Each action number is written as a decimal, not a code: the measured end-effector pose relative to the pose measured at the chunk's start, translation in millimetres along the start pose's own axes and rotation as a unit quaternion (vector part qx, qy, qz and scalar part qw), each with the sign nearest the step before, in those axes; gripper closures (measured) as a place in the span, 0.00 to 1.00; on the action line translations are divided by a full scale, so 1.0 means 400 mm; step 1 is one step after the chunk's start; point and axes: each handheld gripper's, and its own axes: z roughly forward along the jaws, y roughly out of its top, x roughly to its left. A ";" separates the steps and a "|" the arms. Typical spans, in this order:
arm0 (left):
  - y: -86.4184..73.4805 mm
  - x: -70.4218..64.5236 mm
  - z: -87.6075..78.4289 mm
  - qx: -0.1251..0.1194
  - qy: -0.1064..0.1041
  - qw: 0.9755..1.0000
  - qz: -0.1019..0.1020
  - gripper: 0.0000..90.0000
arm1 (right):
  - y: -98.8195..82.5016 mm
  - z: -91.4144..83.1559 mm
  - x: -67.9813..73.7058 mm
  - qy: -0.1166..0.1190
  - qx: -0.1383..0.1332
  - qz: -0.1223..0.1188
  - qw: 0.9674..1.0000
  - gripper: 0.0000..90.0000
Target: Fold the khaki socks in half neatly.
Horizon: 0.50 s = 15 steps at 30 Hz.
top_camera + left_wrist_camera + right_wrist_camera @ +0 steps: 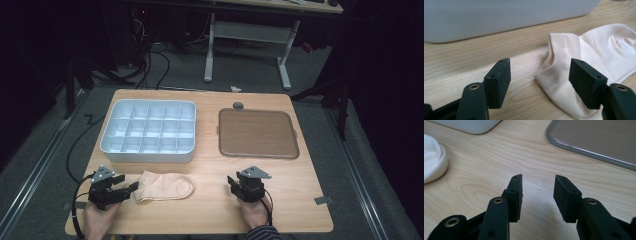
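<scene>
Left gripper [540, 82]: jaws wide, sock [165, 186] cuff between, unpressed | right gripper [537, 195]: jaws apart, empty (well right of sock) | compartment box [148, 131]: behind sock.

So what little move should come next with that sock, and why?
Probably ease the left gripper forward a touch and close it on the sock. Its jaws stand open with the cuff edge just between them, not yet pinched. The right gripper is open over bare table, apart from the sock.
</scene>
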 end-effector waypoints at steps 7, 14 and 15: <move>-0.001 -0.011 0.013 0.011 -0.002 1.000 0.008 0.38 | 0.008 0.002 0.045 0.031 -0.005 -0.014 0.999 0.67; -0.006 -0.026 0.030 0.021 0.003 1.000 0.019 0.38 | 0.026 0.007 0.108 0.079 -0.009 -0.027 0.996 0.67; -0.006 -0.029 0.031 0.020 0.005 1.000 0.021 0.39 | 0.030 0.010 0.117 0.085 -0.009 -0.032 0.996 0.67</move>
